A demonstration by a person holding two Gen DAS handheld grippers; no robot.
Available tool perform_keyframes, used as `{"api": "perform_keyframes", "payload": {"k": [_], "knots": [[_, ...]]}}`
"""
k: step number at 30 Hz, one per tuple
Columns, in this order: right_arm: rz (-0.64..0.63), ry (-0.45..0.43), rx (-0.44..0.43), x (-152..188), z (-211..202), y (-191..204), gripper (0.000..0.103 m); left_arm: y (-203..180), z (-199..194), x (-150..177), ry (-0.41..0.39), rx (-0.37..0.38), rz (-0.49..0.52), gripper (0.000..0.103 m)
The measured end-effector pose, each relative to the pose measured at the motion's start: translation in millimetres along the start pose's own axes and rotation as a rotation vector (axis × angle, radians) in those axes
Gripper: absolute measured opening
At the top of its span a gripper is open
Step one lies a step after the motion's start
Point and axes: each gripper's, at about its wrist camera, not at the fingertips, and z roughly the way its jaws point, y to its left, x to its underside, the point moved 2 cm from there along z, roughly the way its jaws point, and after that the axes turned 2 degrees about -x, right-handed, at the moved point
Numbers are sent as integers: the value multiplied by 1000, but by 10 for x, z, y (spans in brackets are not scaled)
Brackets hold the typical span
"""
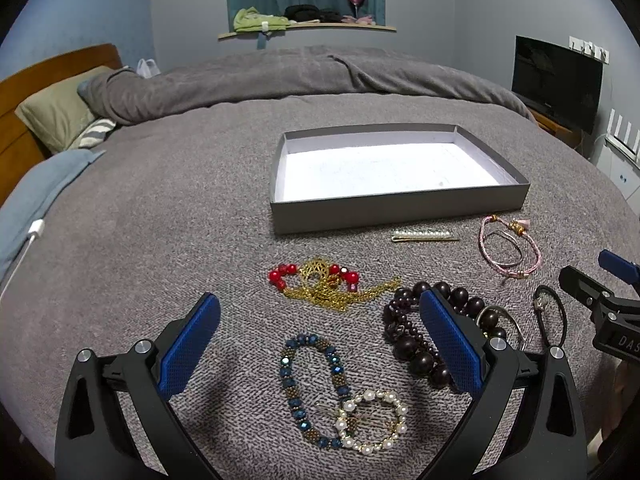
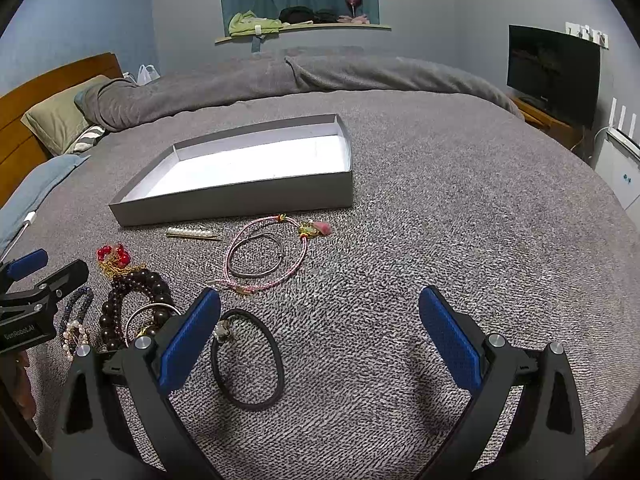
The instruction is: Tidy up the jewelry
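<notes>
Bed (image 1: 160,208), grey knit cover, bearing all items. Left gripper (image 1: 320,344): blue-padded fingers spread wide, holding nothing, poised above the jewelry.

Items, left to right:
- Red bead and gold chain tangle (image 1: 328,284), ahead of the left gripper.
- Blue beaded bracelet (image 1: 289,376), between the left fingers, overlapped at its near end by a pearl ring clip (image 1: 394,432).
- Dark wooden bead bracelets (image 1: 408,344), heaped, partly behind the left gripper's right finger.
- Grey open box (image 1: 396,212), white inside, empty, beyond the jewelry.
- Pearl hair clip (image 1: 424,237), just before the box.
- Pink cord bracelet (image 2: 276,276), with a thin grey loop inside it.
- Black hair tie (image 2: 276,356), just beside the right gripper's left finger.

Right gripper (image 2: 320,344): fingers spread wide, empty.
</notes>
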Motion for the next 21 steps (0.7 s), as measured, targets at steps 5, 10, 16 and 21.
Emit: {"api": "perform_keyframes", "payload": {"k": [5,10,16,21], "knots": [[2,1,-3,-1,4,-4,98,-19,5,10,-2,1,0,99],[4,2,-2,0,3,-7,98,-21,6,11,-2,1,0,99],[4,1,-2,-2,3,-8,98,-25,7,14,-3,1,-1,99],[5,3,-3,-6,3,-10,98,-26,9,16,-3,2,-2,99]]}}
